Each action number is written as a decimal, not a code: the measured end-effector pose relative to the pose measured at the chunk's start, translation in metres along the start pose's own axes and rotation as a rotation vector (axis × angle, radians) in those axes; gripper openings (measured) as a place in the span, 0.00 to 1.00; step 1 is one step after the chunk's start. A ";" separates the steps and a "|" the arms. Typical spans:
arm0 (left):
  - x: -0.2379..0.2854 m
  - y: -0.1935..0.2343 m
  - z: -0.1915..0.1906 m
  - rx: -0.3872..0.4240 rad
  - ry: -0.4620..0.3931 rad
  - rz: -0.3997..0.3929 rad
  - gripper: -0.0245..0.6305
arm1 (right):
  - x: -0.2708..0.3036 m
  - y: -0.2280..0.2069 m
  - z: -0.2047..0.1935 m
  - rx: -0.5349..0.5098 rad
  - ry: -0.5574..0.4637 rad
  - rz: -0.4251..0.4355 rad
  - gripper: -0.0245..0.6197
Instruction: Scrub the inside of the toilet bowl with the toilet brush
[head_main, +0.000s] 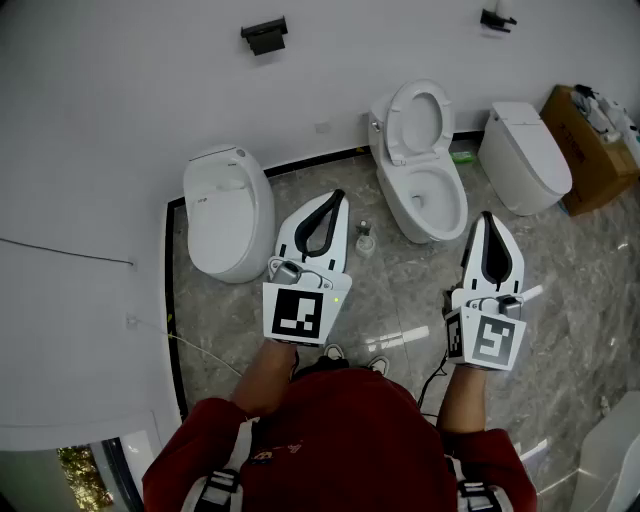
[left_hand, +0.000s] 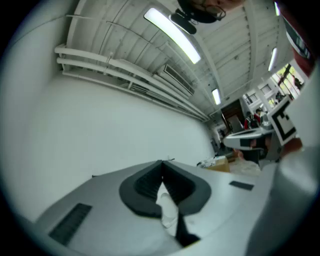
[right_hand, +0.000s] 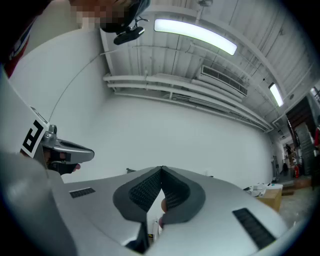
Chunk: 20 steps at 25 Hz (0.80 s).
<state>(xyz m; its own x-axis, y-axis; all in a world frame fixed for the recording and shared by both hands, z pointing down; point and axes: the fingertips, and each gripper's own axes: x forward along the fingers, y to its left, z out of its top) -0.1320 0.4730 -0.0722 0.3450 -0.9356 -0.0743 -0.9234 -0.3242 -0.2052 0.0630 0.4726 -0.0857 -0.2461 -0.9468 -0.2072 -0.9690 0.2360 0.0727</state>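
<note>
Three toilets stand along the white wall (head_main: 120, 100). The open toilet (head_main: 408, 205) is in the middle, seat raised and bowl exposed. One lidded toilet (head_main: 228, 210) is to its left and a second lidded toilet (head_main: 525, 155) to its right. A white fixture edge (head_main: 612, 460) at lower right cannot be identified.

One small pale item (head_main: 365, 238) stands on the marble floor (head_main: 400, 290) between the left toilet and the open one; it is too small to identify. One cardboard box (head_main: 590, 150) sits at far right, one green object (head_main: 462, 156) lies behind the open toilet, and there are two dark wall fittings (head_main: 264, 35).

Two grippers are in view. The left gripper (head_main: 337, 194) (left_hand: 161, 162) has its jaws closed tip to tip on nothing. The right gripper (head_main: 487, 215) (right_hand: 161, 169) is likewise closed and empty, near the bowl's front right.
</note>
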 end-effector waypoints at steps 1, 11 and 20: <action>-0.001 -0.002 0.000 0.002 0.003 0.008 0.04 | -0.002 -0.001 0.000 0.000 -0.003 0.000 0.04; -0.008 -0.026 -0.006 -0.016 0.023 0.044 0.04 | -0.023 -0.020 -0.009 0.008 0.028 -0.003 0.04; -0.002 -0.048 -0.030 0.013 0.059 0.064 0.04 | -0.031 -0.042 -0.034 0.049 0.038 0.026 0.04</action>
<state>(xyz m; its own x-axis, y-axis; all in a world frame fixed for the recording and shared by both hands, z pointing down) -0.0936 0.4862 -0.0335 0.2746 -0.9611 -0.0306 -0.9410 -0.2620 -0.2144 0.1124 0.4846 -0.0488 -0.2708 -0.9477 -0.1690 -0.9625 0.2697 0.0298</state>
